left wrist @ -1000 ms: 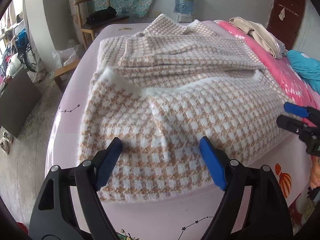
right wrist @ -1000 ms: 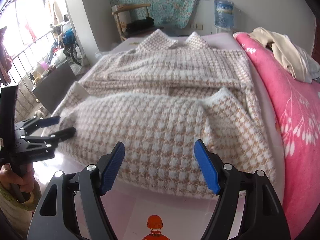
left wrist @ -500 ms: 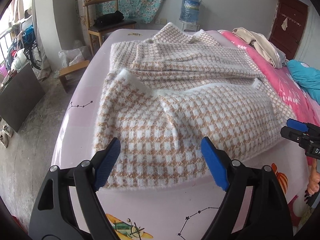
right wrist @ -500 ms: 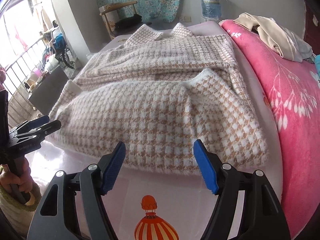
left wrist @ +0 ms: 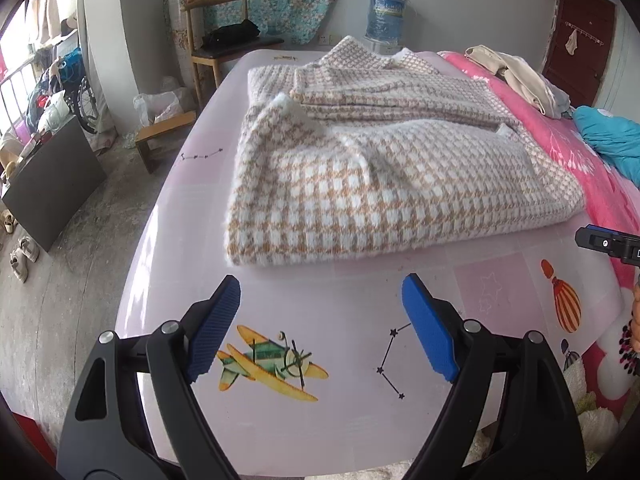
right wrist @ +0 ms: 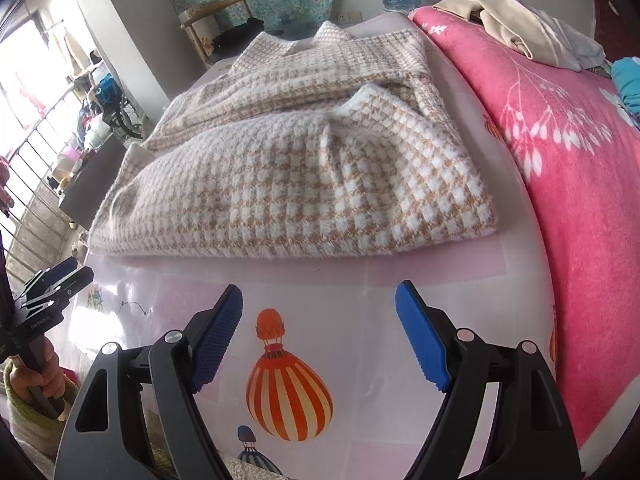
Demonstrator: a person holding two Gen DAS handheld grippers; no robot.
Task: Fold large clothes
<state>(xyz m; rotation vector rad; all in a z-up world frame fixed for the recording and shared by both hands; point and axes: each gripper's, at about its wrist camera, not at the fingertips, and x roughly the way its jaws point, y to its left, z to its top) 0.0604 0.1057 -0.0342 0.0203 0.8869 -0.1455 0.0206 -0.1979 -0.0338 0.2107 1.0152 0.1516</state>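
Observation:
A large tan-and-white houndstooth garment (left wrist: 384, 172) (right wrist: 304, 184) lies on the pale pink bed sheet (left wrist: 320, 412) (right wrist: 384, 420), its near half doubled back over the far half. My left gripper (left wrist: 321, 306) hangs open over bare sheet near a printed airplane, a short way in front of the garment's folded edge, with nothing between its blue pads. My right gripper (right wrist: 319, 312) stands over a printed balloon, also short of the garment; its jaws are opening and hold nothing. Each gripper shows at the edge of the other's view: the right gripper (left wrist: 608, 242) and the left gripper (right wrist: 52, 284).
A pink floral blanket (right wrist: 576, 168) covers the bed's right side, with beige clothes (left wrist: 516, 76) and a teal item (left wrist: 612, 140) on it. A wooden chair (left wrist: 224, 48), a water jug (left wrist: 386, 14) and floor clutter stand beyond and left of the bed.
Both grippers have drawn back from over the garment's near edge to bare sheet in front of it. The garment stays folded where it lay.

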